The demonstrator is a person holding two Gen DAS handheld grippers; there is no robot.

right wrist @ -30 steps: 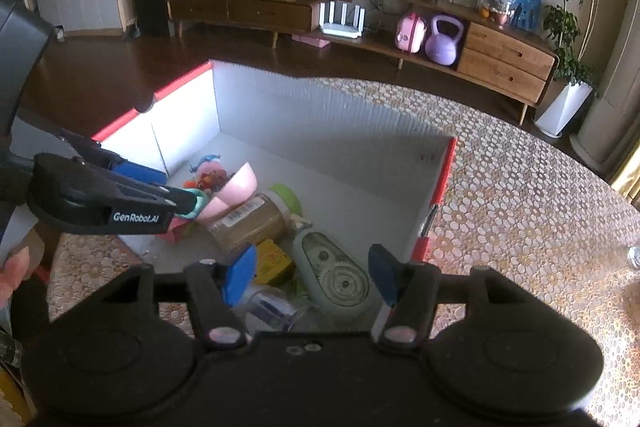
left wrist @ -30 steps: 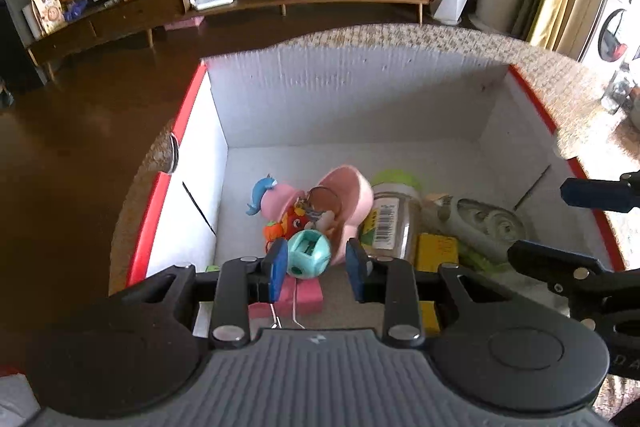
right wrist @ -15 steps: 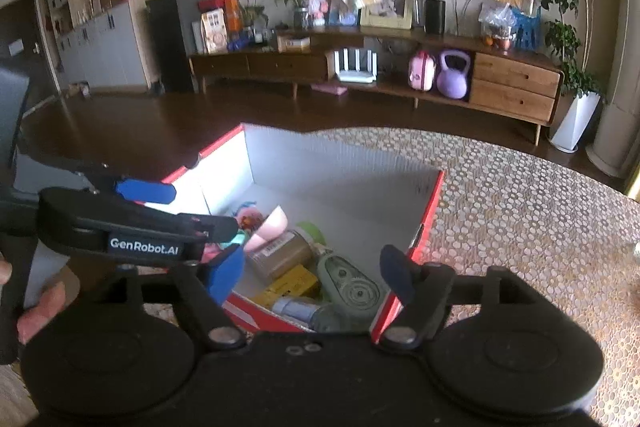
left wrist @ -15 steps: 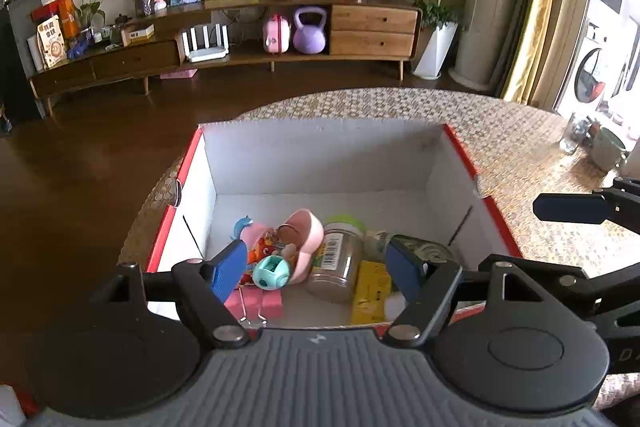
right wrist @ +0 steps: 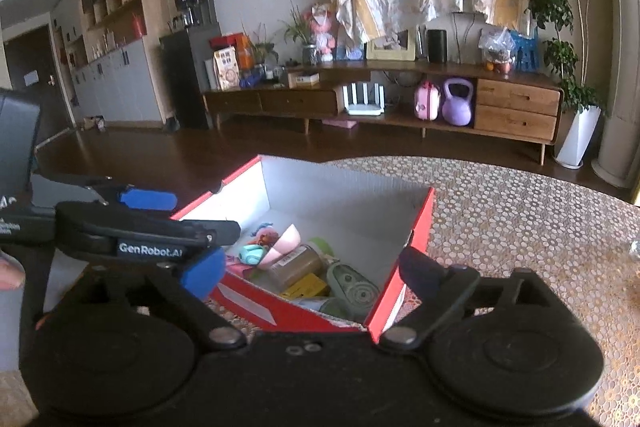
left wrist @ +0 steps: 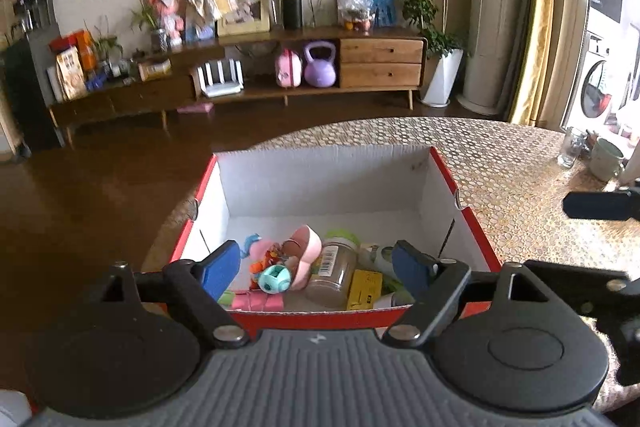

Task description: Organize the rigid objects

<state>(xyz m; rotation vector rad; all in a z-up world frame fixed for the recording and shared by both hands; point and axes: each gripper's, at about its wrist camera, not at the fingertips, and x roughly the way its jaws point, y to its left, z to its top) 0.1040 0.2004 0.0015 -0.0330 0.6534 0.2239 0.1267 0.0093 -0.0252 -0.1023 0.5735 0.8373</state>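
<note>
Red cardboard box [left wrist: 464,199] on the desk [left wrist: 520,163] holds the toys and jar [left wrist: 334,273], beyond both pairs of fingers. Left gripper [left wrist: 316,269] and right gripper [right wrist: 310,273] are spread wide and empty. I think a low reach may catch the box's near wall and push it.

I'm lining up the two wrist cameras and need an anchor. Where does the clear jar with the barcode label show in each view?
Left wrist: the jar lies on its side in the red box, low centre, between the open left gripper fingers.
Right wrist: the jar lies low centre-left, in the box's near part, between the open right gripper fingers.
Shared landmark: the purple kettlebell on the sideboard.
</note>
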